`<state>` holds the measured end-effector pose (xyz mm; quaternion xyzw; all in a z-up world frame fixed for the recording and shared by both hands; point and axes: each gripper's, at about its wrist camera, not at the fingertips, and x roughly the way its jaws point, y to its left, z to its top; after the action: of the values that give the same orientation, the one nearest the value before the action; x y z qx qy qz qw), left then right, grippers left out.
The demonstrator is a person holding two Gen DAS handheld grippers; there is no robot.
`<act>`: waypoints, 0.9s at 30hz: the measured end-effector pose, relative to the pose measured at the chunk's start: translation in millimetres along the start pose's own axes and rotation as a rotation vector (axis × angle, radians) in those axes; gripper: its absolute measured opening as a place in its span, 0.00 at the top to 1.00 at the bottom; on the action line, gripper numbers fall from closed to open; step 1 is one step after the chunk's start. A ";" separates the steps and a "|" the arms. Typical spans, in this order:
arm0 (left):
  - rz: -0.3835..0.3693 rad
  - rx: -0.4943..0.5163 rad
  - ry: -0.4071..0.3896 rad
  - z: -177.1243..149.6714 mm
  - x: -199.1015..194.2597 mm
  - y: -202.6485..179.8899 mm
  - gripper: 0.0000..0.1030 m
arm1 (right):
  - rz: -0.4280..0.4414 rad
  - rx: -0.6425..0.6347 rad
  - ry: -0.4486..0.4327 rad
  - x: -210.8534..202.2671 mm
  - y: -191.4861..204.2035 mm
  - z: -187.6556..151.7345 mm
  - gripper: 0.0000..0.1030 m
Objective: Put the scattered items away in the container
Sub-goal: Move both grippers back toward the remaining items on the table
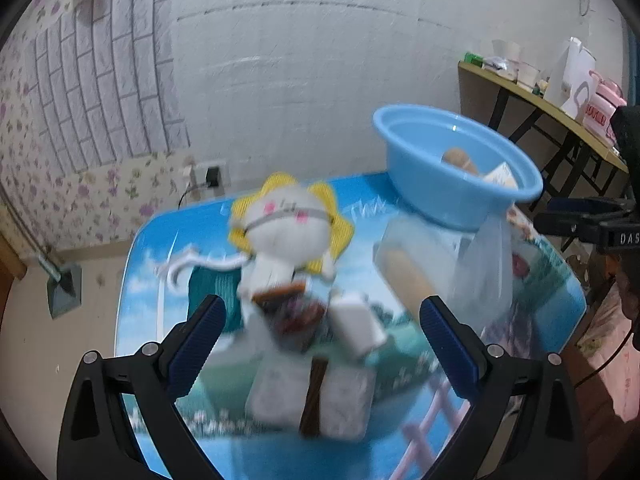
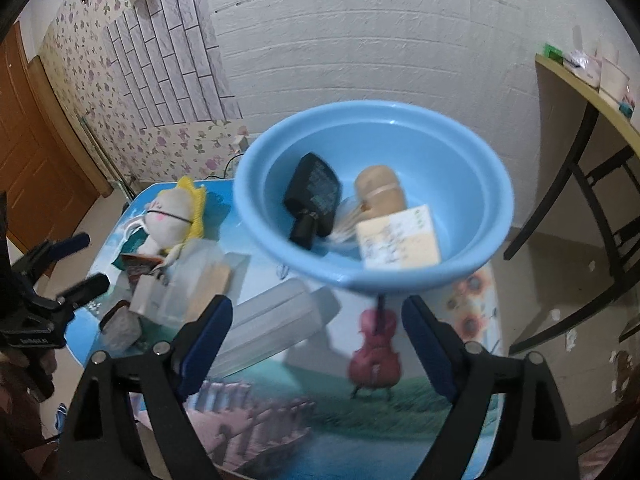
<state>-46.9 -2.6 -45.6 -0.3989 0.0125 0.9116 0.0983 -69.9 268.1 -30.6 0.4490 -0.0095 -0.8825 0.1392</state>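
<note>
**Both grippers wide over the cluttered table, basin part-filled**

Nearest the left wrist camera, the left gripper (image 1: 320, 344) has its jaws spread wide with nothing between the blue pads (image 1: 200, 344). Just beyond them lies a grey-white bundle (image 1: 316, 396) bound by a brown band, resting on the picture-printed table (image 1: 152, 280). Past the bundle sit a small white box (image 1: 358, 330) and a dark brown packet (image 1: 298, 316), both blurred. Behind those sits a white plush toy (image 1: 280, 228) with yellow petals round its head. A clear bag (image 1: 440, 264) with a tan roll inside lies to the toy's right, and the blue basin (image 1: 440, 184) stands just behind the bag, at the table's far right corner.

From the right wrist camera, the right gripper (image 2: 316, 344) is likewise wide apart and holds nothing. It hangs over a clear bag (image 2: 272, 320) and a printed violin on the table (image 2: 472, 320). The basin (image 2: 260, 208) holds a black bottle (image 2: 314, 200), a tan piece (image 2: 380, 192) and a pale card box (image 2: 398, 238), which touches the tan piece; what lies between the bottle and box is too blurred to name. The plush toy (image 2: 172, 212) and the bundle (image 2: 120, 330) are well to the left of the basin, outside it. The left gripper (image 2: 76, 264) shows at the left edge. A side table (image 2: 580, 84) with cups stands against the wall on the right.
</note>
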 end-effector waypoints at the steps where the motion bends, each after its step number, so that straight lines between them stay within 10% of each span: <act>1: 0.000 -0.005 0.013 -7.6 0.4 2.4 0.05 | -0.017 0.002 0.000 0.6 5.6 -4.3 0.15; 27: -0.006 -0.015 0.089 -52.4 29.3 10.6 0.05 | -0.027 0.028 0.074 34.4 66.3 -32.8 0.15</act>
<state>-30.3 -13.4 -103.3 -0.4401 0.0087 0.8926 0.0972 -47.3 199.2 -67.9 0.4836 -0.0105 -0.8668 0.1212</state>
